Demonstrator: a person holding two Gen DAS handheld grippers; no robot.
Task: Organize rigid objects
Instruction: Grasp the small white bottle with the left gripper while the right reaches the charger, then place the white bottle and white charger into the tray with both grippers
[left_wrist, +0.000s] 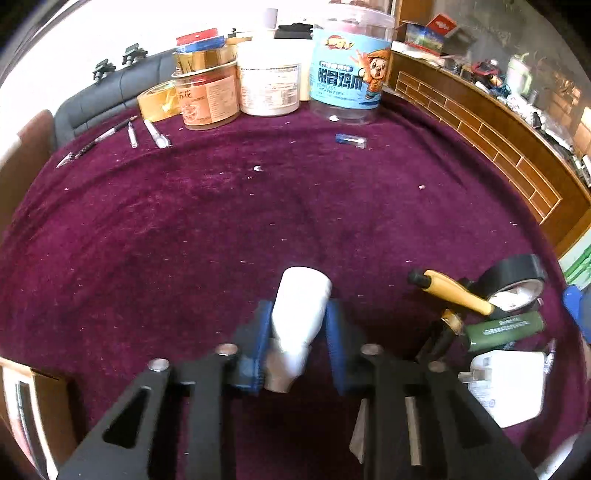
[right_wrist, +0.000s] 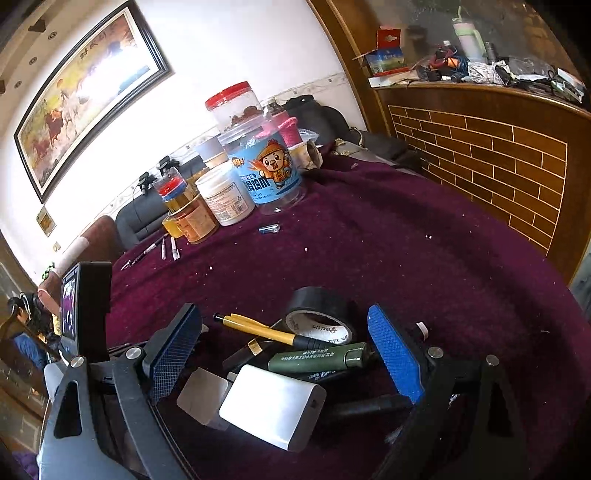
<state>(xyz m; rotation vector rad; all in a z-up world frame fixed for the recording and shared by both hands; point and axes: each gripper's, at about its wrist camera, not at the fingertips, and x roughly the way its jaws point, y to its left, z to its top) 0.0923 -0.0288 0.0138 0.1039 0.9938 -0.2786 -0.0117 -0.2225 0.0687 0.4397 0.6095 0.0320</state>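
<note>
**White plastic bottle in the left fingers, rest of the pile still waiting**

Left gripper (left_wrist: 297, 332) has its blue fingers (left_wrist: 258, 343) clamped on a small white bottle (left_wrist: 301, 314), lying on its side w/ the wide flat end pointing away from the cam and the narrow neck end back toward the gripper body. It's low over the purple cloth on the bench (left_wrist: 221, 221); can't tell if it's touching the cloth or just off it. Pads sit around the mid/shoulder part, where the body starts to taper.

Handling guess: looks like hard, smooth plastic, prob light and maybe empty. Stiff enough not to crush, but glossy + tapered, so it could squirt toward the narrow end if squeezed on the slope. I'd grab the straight wide section tbh, pads flat on both sides.

Right gripper (right_wrist: 284, 350) is wide open, nothing pinched, parked over the clutter: white charger block (right_wrist: 273, 410), green tube (right_wrist: 317, 362), yellow pen (right_wrist: 258, 328), black tape roll (right_wrist: 319, 314). Charger is boxy, easy flat sides. Pen and tube are round, will roll. Tape is best taken across the ring.

Jars (left_wrist: 273, 88) are lined up at the far edge, well apart from all this.
</note>
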